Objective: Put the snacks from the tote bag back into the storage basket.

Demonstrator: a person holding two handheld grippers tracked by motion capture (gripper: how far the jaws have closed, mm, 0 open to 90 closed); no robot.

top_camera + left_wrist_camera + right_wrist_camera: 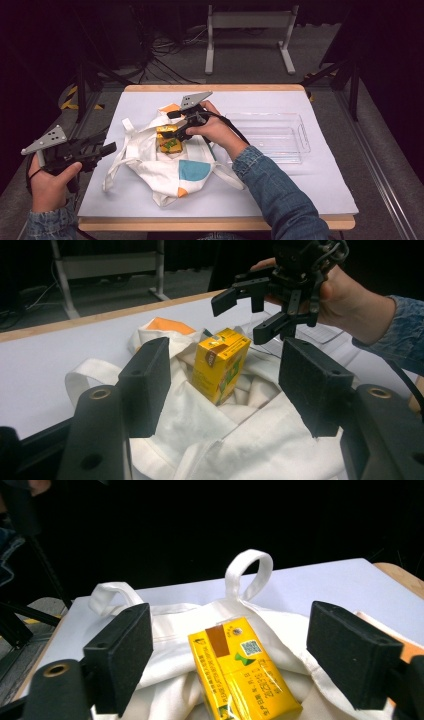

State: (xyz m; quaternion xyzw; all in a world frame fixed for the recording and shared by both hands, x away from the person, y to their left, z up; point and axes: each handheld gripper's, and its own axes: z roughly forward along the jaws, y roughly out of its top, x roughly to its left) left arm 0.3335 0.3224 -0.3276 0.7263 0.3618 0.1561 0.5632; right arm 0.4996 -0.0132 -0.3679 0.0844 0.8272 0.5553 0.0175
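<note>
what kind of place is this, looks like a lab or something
Probably a lab or recording studio, not a home: the white-topped table stands amid dark surroundings, cables trail over the floor behind it, and a bare grey metal stand sits beyond.

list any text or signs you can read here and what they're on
Nothing can be read as words.
Yellow carton: a QR code and lines of small print on its top face, too blurred to read.
Same carton, front face in the left gripper view: a dark logo patch, not legible.
Tote bag: colour patches, no lettering visible.
</note>
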